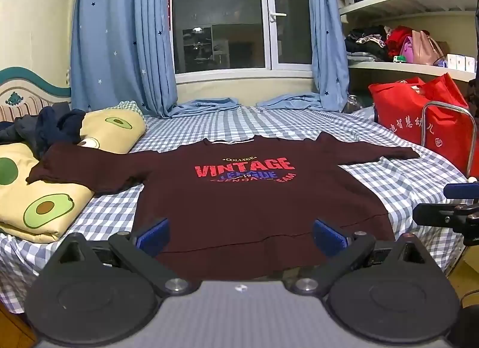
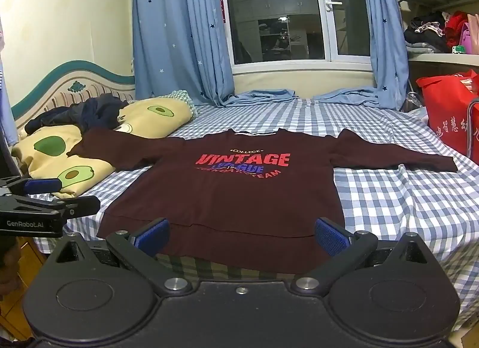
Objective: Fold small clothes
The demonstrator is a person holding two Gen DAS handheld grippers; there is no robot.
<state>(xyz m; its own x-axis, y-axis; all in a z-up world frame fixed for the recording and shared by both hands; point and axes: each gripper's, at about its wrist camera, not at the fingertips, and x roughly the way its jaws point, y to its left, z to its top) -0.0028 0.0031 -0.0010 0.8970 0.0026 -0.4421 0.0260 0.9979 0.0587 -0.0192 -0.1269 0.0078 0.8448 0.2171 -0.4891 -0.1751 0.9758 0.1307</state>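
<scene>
Maroon cotton, the sweatshirt (image 1: 254, 198) lies flat and chest-up on the checked bedsheet (image 1: 404, 186), hem towards both grippers and collar at twelve o'clock, its sleeves stretched along the nine-to-three line, the nine o'clock cuff resting on the avocado quilt (image 1: 45, 198). The left gripper (image 1: 239, 235) and right gripper (image 2: 241, 235) each hover just short of the hem with jaws spread wide, holding nothing, and neither looks clearly nearer. The chest print reads "COLLEGE", "VINTAGE", "LEAGUE" and "TEAM"; the left tool, seen from the right wrist, is marked "GenRobot.AI".

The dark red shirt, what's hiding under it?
Under the dark red shirt lies the blue checked sheet; one sleeve rests on the avocado quilt. Anything beneath its middle is covered.
</scene>
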